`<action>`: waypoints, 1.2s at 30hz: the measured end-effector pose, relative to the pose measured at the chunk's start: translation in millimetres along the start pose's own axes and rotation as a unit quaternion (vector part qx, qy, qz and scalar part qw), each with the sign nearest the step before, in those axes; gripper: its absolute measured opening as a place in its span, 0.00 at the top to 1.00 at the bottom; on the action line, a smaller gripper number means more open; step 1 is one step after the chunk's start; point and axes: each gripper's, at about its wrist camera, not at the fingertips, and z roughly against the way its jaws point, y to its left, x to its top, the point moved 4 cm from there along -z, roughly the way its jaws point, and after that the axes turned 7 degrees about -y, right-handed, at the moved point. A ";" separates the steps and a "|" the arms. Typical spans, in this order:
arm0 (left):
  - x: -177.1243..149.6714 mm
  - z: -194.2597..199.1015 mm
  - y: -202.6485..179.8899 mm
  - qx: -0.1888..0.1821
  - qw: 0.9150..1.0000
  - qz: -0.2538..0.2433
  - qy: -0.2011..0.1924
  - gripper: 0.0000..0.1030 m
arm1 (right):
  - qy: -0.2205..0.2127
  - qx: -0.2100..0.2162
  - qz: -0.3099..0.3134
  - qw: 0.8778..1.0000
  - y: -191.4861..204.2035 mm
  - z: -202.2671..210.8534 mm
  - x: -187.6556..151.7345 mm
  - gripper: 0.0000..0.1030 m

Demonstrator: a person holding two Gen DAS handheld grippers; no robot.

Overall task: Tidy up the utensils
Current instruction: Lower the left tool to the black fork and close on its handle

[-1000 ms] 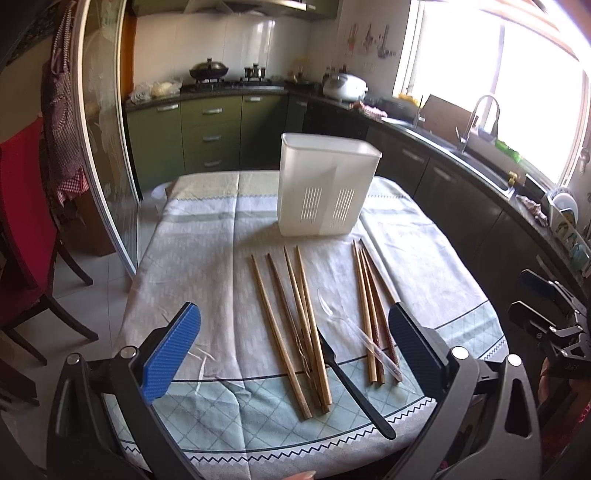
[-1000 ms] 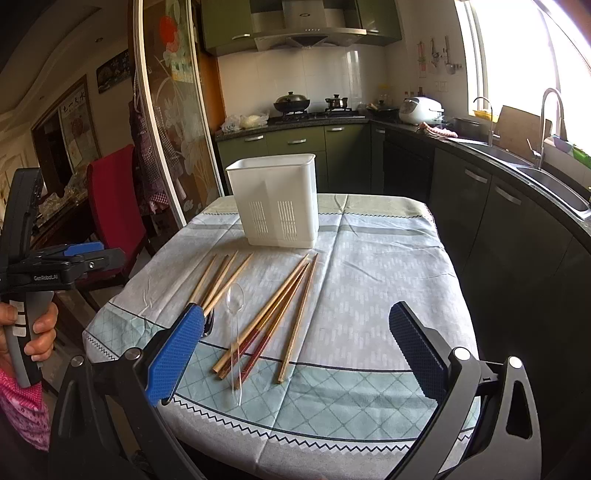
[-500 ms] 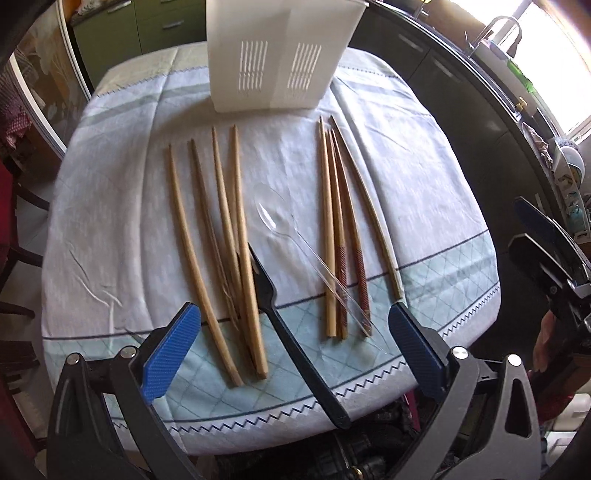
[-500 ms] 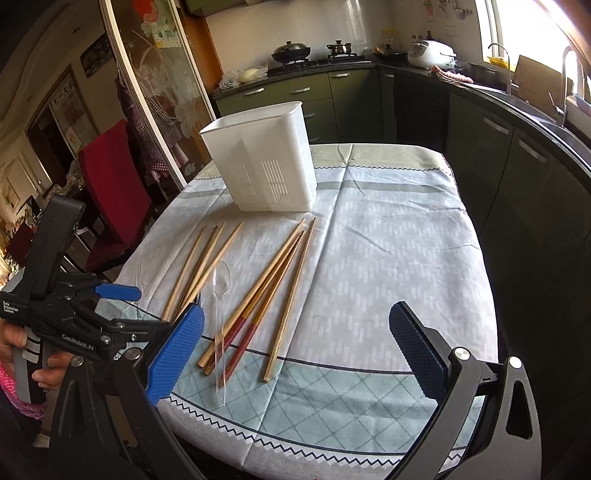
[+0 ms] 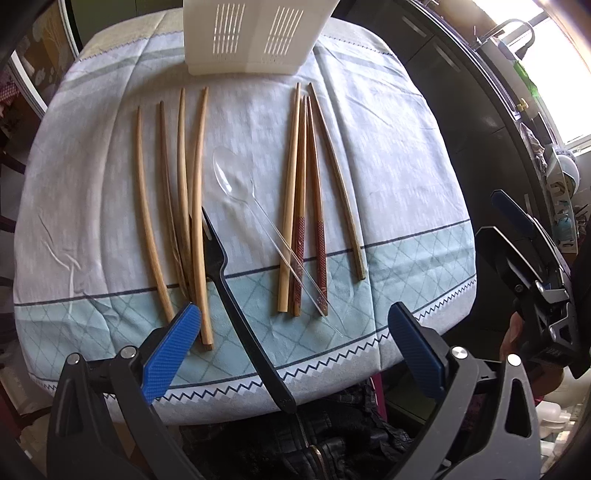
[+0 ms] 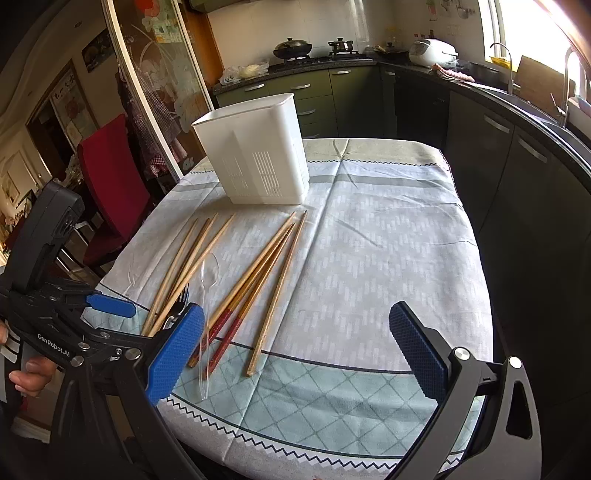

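A white slotted utensil holder (image 5: 255, 35) (image 6: 255, 155) stands upright at the far side of the table. Several light wooden chopsticks (image 5: 192, 206) lie on the left, several darker ones with red ends (image 5: 306, 206) (image 6: 255, 280) on the right. A clear plastic spoon (image 5: 240, 188) (image 6: 207, 291) lies between them. A black fork (image 5: 236, 306) lies with its handle over the near edge. My left gripper (image 5: 291, 347) is open above the fork's handle. My right gripper (image 6: 295, 350) is open over the near right part of the cloth.
The table has a grey and teal cloth (image 6: 369, 258). A red chair (image 6: 107, 177) stands to its left. Dark kitchen cabinets (image 6: 517, 155) and a sink run along the right. The right gripper shows in the left wrist view (image 5: 524, 258), beyond the table's right edge.
My left gripper has tilted down and moved in over the utensils near the table's front edge. My right gripper has moved forward toward the table.
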 end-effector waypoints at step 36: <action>3.7 22.4 -15.2 0.073 0.992 -0.065 -0.079 0.06 | -0.030 -0.018 0.030 0.999 1.0 25.2 10.4 0.04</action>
